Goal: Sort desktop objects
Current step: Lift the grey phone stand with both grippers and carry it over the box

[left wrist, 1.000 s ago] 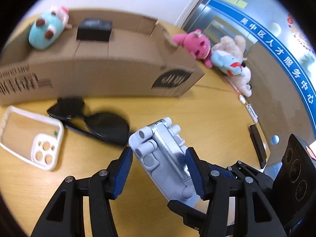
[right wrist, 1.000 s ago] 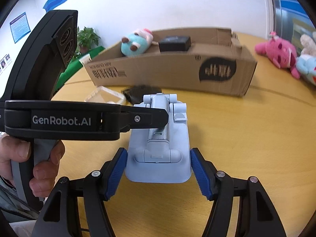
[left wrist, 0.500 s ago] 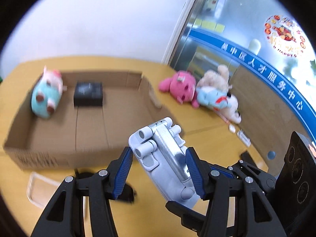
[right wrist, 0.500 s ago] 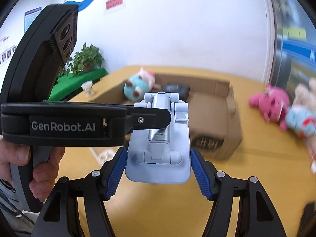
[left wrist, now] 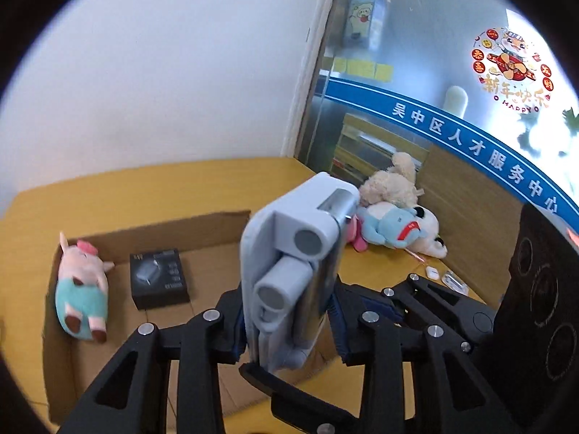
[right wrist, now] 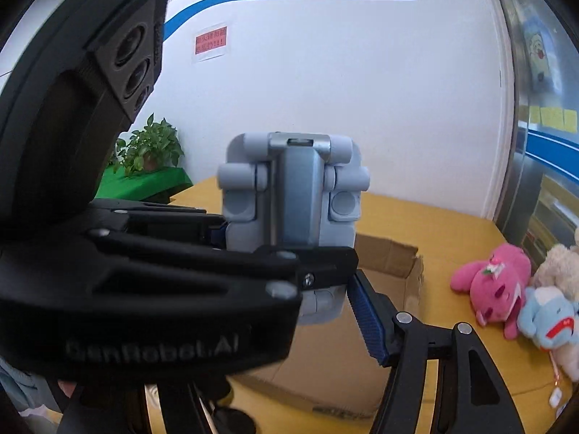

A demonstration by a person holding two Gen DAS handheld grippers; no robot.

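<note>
A grey-blue folding phone stand (left wrist: 289, 271) is held in the air by both grippers, above the open cardboard box (left wrist: 217, 224). In the left wrist view it stands edge-on between the blue pads (left wrist: 338, 329) of my left gripper (left wrist: 289, 332). Those jaws are closing and press on its thin sides. In the right wrist view the phone stand (right wrist: 289, 199) faces me. My right gripper (right wrist: 300, 307) is shut across its wide lower part. One blue pad (right wrist: 365, 318) shows there; the other is hidden behind the left gripper's black body.
Inside the box lie a teal-and-pink plush pig (left wrist: 81, 289) and a small black carton (left wrist: 159, 278). Pink (right wrist: 492, 282), blue (left wrist: 391, 231) and cream (left wrist: 391, 184) plush toys are heaped on the yellow table by the glass wall. A white earbud case (left wrist: 430, 271) lies near them.
Both grippers have risen with the stand from the tabletop to above the box. The stand has turned edge-on in the left gripper, whose jaws have narrowed. Sunglasses and phone case have left view.
</note>
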